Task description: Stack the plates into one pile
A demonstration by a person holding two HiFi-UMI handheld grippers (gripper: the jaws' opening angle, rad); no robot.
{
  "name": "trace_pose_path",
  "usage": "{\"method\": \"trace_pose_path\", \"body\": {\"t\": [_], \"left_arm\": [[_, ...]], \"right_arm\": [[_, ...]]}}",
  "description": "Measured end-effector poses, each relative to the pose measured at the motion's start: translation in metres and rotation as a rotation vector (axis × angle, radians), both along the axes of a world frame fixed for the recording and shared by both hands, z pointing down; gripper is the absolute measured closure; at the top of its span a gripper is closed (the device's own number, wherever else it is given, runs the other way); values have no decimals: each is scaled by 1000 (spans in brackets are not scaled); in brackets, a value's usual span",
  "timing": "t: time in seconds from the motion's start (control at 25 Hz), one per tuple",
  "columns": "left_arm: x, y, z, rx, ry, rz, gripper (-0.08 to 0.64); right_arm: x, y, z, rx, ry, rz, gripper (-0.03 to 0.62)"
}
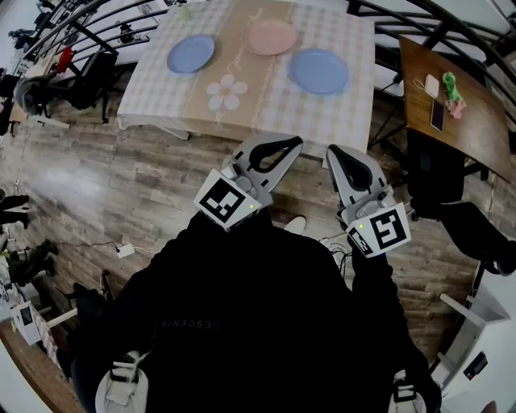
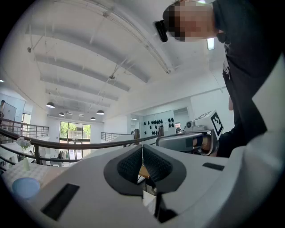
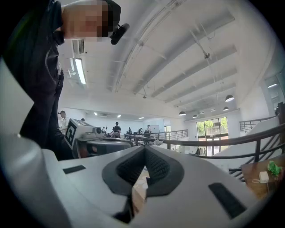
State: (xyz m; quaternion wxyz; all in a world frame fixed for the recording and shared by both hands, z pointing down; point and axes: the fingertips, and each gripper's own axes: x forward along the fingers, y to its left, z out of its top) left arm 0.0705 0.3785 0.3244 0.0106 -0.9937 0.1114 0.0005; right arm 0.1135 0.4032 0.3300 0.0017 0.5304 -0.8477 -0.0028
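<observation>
Table (image 1: 339, 121), seen from the head view: covered with a pale checked cloth (image 1: 149, 97).
- A beige runner (image 1: 242, 68) runs down the middle of it, with a white flower print (image 1: 226, 93) at the near end.

Three plates on top, each flat, well apart, none stacked:
- left blue plate (image 1: 191, 54), by the runner's left edge
- pink plate (image 1: 271, 36), on the runner at the far end
- right blue plate (image 1: 318, 71), by the runner's right edge

A small vase (image 1: 184, 12) stands at the far left corner; details too small to tell.

Wooden side table (image 1: 476, 121) to the right carries a dark phone (image 1: 437, 114), a small white item (image 1: 432, 85) and a green object (image 1: 450, 85).
</observation>
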Motion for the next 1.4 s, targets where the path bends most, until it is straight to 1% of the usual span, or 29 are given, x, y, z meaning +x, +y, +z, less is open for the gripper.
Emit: {"method": "trace_pose_path", "body": {"t": [0.24,0.4,0.8,1.2,1.4], "left_arm": [[5,6,0,18,-13,27,538],[3,11,1,7,-20,22,538],[10,22,10,-16,-46,13,538],[7,9,11,-7,-61,-12,538],[0,-7,18,-14,-71,-3,538]], "right_arm": [[6,3,1,-2,-21,21,597],[5,7,2,6,-40,28,595],[9,9,7,-5,-58,0,592],[-4,-2,13,-16,-44,-37,589],[-13,-17,14,-30,-48,-45,589]]}}
